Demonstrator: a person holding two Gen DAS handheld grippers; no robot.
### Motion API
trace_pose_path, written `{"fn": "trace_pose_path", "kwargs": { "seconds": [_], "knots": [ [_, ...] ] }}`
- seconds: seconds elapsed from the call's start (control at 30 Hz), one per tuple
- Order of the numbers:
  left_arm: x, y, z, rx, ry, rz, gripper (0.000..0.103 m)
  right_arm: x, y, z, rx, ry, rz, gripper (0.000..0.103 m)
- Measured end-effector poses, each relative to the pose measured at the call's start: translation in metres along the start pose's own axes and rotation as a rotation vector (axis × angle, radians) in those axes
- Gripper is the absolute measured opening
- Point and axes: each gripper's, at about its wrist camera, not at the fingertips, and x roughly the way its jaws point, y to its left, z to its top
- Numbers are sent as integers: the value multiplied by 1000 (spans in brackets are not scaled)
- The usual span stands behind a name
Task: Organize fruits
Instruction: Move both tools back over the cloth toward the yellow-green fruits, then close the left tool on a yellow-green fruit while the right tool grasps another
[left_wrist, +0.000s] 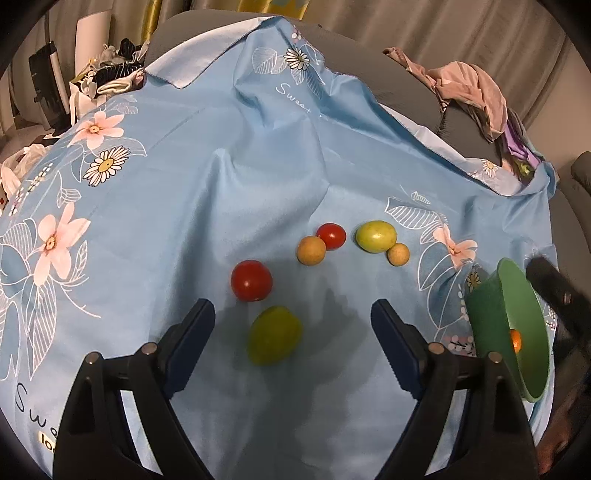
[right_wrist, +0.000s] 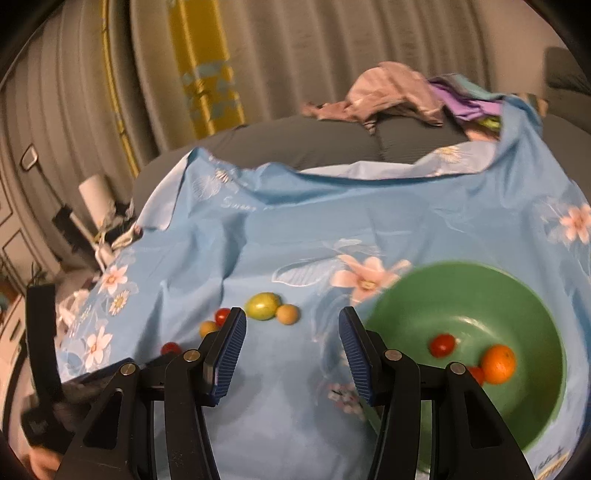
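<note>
The left tool (left_wrist: 293, 323) is held spread apart above a yellow-green fruit (left_wrist: 275, 335); the right tool (right_wrist: 291, 345) is likewise spread, empty, beside the green bowl (right_wrist: 517, 291), where 1 orange (right_wrist: 498, 363) is seen. 5 fruits are scattered left of the bowl.

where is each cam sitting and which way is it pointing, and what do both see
Left wrist: rides on the left gripper, looking forward and down over the blue floral cloth at loose fruit; its open fingers frame a yellow-green fruit.
Right wrist: rides on the right gripper, aimed down at the cloth with the green bowl on its right; open fingers show, holding nothing.
Shared: the cloth, the bowl, the orange in it, and the loose fruit cluster.
</note>
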Motion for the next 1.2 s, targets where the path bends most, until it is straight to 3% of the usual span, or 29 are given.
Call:
{"fn": "trace_pose_path", "kwargs": {
  "seconds": [0.1,0.17,0.4,0.67,0.87,1.03,1.1,1.2],
  "knots": [
    [5,0,1,-7,14,3,84,21,12,19,21,124,56,53],
    [9,-1,1,-7,25,1,82,40,23,32,6,146,113,53],
    [19,-8,-2,42,45,54,70,115,36,30,-51,203,-15,53],
    [32,-3,-2,22,91,57,61,161,31,15,-89,306,-5,53],
    [42,5,-4,-35,140,43,54,170,31,8,-131,301,-9,53],
    [42,4,-4,-25,129,54,48,173,34,2,-175,274,-20,52],
    [42,5,-4,-23,124,66,39,176,37,1,-201,269,-37,50],
    [41,8,-4,-27,121,73,37,176,36,2,-191,265,-35,49]
  ]
}}
